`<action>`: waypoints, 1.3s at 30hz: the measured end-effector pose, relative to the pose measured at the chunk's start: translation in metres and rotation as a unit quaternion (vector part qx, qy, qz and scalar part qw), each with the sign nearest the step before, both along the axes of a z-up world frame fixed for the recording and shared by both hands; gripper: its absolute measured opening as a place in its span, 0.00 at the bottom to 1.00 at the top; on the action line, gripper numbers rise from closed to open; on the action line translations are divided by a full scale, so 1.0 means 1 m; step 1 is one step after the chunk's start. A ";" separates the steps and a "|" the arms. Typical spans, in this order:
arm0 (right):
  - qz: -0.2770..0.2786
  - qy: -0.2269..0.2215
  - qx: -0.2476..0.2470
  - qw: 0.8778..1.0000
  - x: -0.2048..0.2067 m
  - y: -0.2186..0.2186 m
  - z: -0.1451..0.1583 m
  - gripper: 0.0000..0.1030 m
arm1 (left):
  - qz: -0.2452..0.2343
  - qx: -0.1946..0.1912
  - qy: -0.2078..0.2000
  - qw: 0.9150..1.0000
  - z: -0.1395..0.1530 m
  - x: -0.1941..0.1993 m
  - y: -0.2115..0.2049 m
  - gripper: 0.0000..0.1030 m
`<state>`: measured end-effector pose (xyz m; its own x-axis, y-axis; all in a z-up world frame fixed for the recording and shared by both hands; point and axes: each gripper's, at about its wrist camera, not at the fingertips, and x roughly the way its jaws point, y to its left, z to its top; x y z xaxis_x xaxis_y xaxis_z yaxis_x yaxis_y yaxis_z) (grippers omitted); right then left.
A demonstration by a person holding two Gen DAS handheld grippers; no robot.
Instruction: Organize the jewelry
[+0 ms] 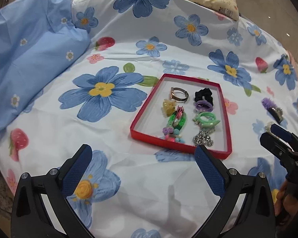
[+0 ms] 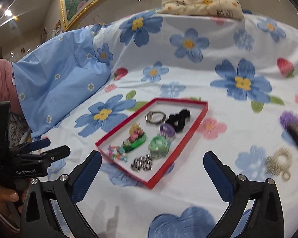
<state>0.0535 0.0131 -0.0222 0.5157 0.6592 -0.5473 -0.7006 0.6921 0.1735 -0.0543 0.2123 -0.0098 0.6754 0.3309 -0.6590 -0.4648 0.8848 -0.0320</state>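
Note:
A red shallow tray [image 1: 143, 107] [image 2: 180, 150] lies on the flowered bedsheet and holds a watch [image 1: 178, 95], a black scrunchie [image 1: 203, 96], purple and green hair ties [image 1: 205, 119], a silver chain [image 1: 203, 138] and colourful clips [image 1: 175, 122]. Outside it, to the right, lie a purple-and-black hair clip [image 2: 294, 129] and a silver clip [image 2: 280, 162]. My left gripper [image 1: 143, 156] is open and empty just before the tray's near edge. My right gripper [image 2: 152, 162] is open and empty over the tray's near corner; it also shows in the left wrist view [image 1: 278, 136].
A light blue pillow [image 1: 29, 55] lies at the left. A folded patterned cloth [image 2: 202, 2] sits at the bed's far edge. A gold-framed picture [image 2: 79, 0] hangs behind. The flowered sheet [image 1: 129, 188] spreads around the tray.

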 end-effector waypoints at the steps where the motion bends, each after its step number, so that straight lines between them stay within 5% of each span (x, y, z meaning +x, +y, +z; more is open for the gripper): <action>1: -0.001 0.001 0.005 1.000 -0.002 -0.002 -0.004 1.00 | -0.003 0.004 -0.004 1.000 0.000 -0.003 -0.003 1.00; 39: -0.007 -0.009 0.001 1.000 -0.015 -0.017 -0.027 1.00 | -0.017 0.041 -0.018 0.999 -0.006 -0.017 -0.035 1.00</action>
